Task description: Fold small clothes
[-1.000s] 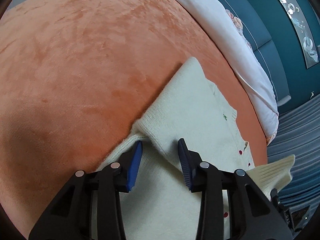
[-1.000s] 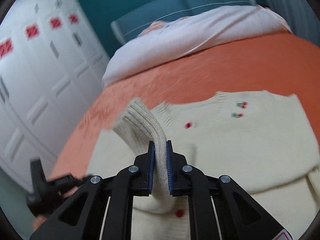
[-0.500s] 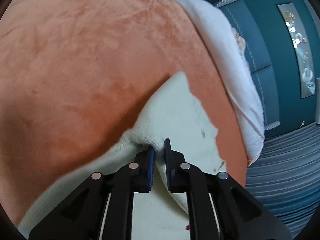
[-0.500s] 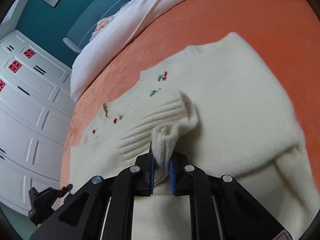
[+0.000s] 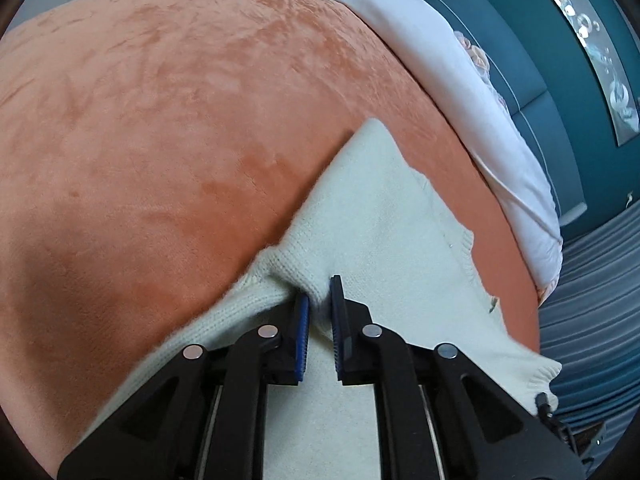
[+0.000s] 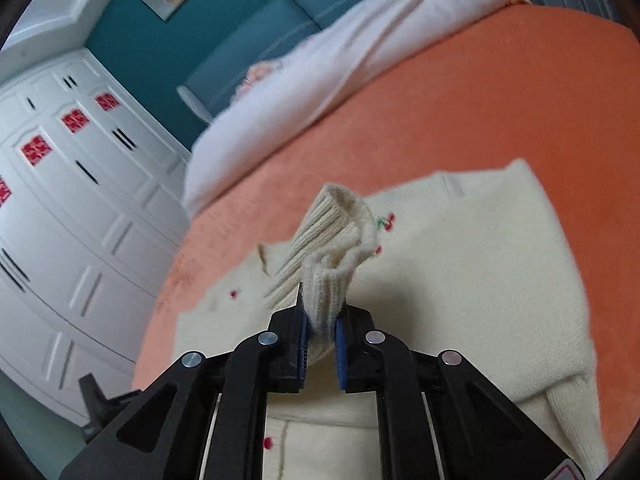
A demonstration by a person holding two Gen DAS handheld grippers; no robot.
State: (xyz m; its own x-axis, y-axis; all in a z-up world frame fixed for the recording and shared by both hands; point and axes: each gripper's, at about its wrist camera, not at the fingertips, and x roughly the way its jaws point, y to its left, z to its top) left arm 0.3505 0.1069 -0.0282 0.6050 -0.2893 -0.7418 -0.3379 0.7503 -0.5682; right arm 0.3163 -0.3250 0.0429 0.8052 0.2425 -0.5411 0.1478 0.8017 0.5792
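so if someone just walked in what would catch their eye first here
Probably the cream cardigan spread on the orange blanket, with its small red cherry motifs. Next, the ribbed cuff sticking up from the right gripper, while the left gripper pinches a fold at the cardigan's edge. Behind lie a white duvet and teal headboard.

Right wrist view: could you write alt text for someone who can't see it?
Black tongs pinch the ribbed cuff of a cream knitted cardigan above an orange bedspread. White wardrobe doors stand to the left.
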